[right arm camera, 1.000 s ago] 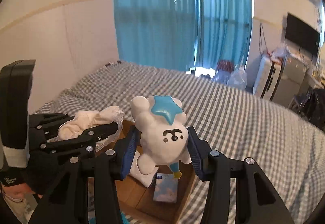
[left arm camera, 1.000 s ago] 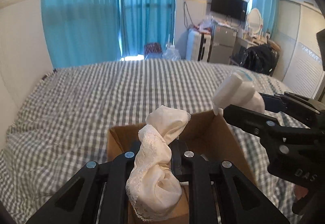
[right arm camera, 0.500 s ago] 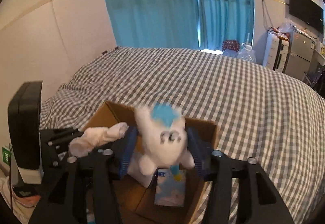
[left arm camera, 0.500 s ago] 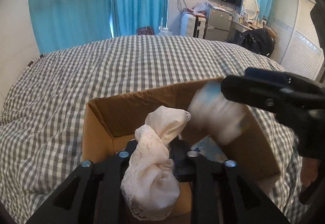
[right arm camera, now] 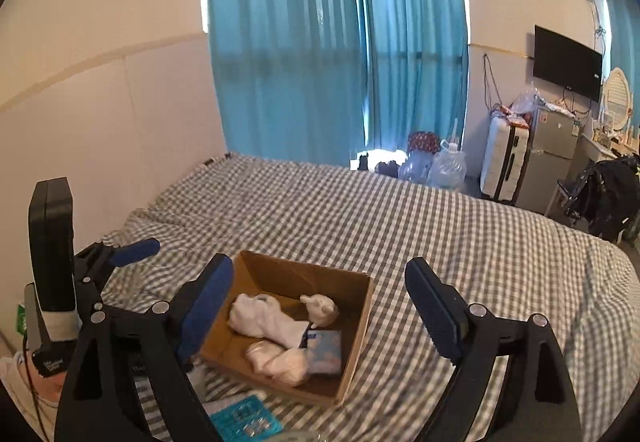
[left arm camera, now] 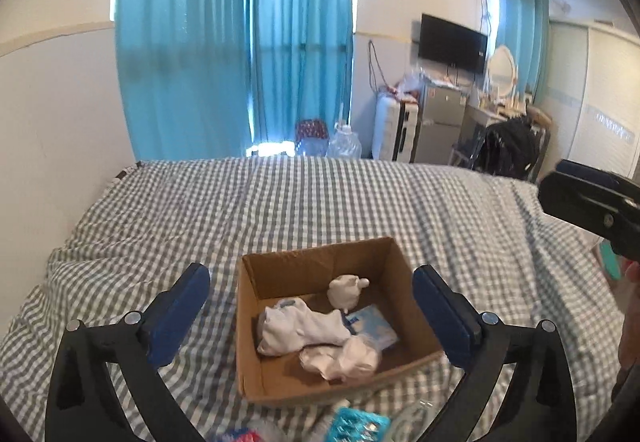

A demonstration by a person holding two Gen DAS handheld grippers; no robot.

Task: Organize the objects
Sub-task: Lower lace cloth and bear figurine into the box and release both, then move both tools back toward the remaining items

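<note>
An open cardboard box (left arm camera: 392, 262) (right arm camera: 360, 306) sits on the checked bed. Inside lie a white plush toy (left arm camera: 304, 326) (right arm camera: 264, 318), a cream lace cloth bundle (left arm camera: 344, 358) (right arm camera: 280, 360) and a pale blue packet (left arm camera: 372, 326) (right arm camera: 326, 352). My left gripper (left arm camera: 312, 314) is open and empty, raised above the box. My right gripper (right arm camera: 320, 306) is open and empty, also above the box. The left gripper shows at the left of the right wrist view (right arm camera: 132, 250).
A teal blister pack (left arm camera: 356, 426) (right arm camera: 244, 420) lies on the bed in front of the box. The checked bed (left arm camera: 320, 201) stretches far behind. Blue curtains (left arm camera: 240, 41), a suitcase (right arm camera: 504, 157) and furniture stand beyond the bed.
Both grippers opened and drew back up. The lace cloth left my left gripper and the plush toy left my right gripper; both now lie in the box.
</note>
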